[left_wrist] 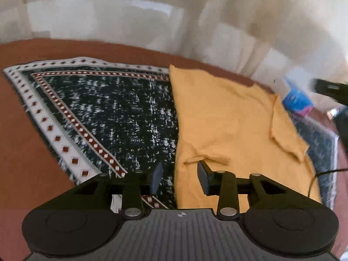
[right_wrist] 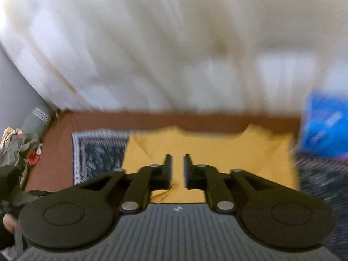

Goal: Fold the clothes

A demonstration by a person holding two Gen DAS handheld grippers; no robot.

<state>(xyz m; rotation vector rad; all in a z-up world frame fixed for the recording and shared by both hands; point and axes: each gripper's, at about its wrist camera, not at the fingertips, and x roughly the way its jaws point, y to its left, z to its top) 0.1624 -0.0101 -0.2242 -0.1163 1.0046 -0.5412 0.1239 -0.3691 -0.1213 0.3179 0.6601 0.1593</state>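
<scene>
Yellow T-shirt (left_wrist: 228,119) lies on patterned rug (left_wrist: 97,108) w/ one sleeve flipped inward, so prob partly folded. L gripper (left_wrist: 180,179) hovers at its near-left edge, fingers wide, holding nothing. R gripper (right_wrist: 178,171) above shirt, fingers narrowly apart, empty. Blue pack (right_wrist: 324,128) beside shirt.

My left gripper (left_wrist: 180,179) hangs with fingers spread wide, gripping nothing; my right gripper (right_wrist: 178,170) hovers, fingers parallel (a narrow gap between them), also empty.
</scene>
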